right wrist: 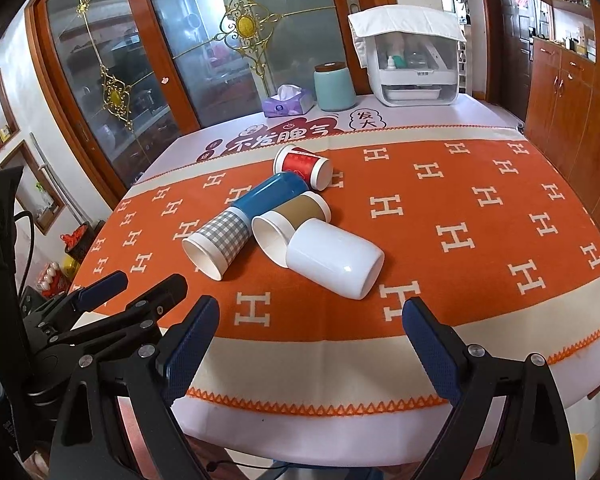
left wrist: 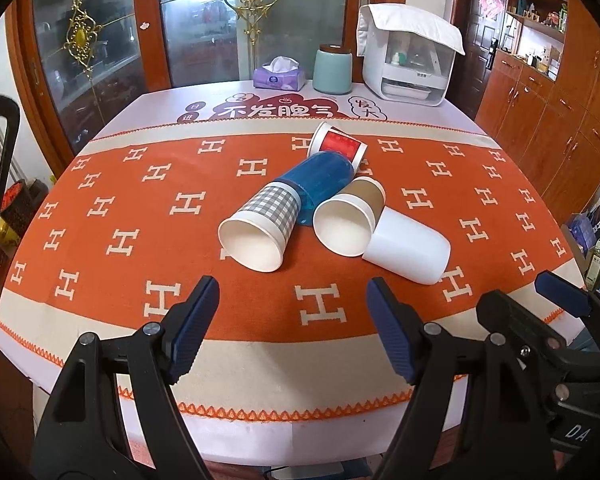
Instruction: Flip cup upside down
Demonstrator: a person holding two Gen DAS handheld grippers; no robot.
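- Five cups were found tipped in a cluster on the orange cloth (left wrist: pixel 140 184), at 12 o'clock.
- White cup (right wrist: pixel 334 259) lay nearest.
- Left gripper (left wrist: pixel 292 332) and right gripper (right wrist: pixel 310 344) were held spread, empty, presumably ready for approach.

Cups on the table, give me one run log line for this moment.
cups: five, all on sides, clustered | nearest: white cup | left gripper: open, empty | right gripper: open, empty | flip: not begun
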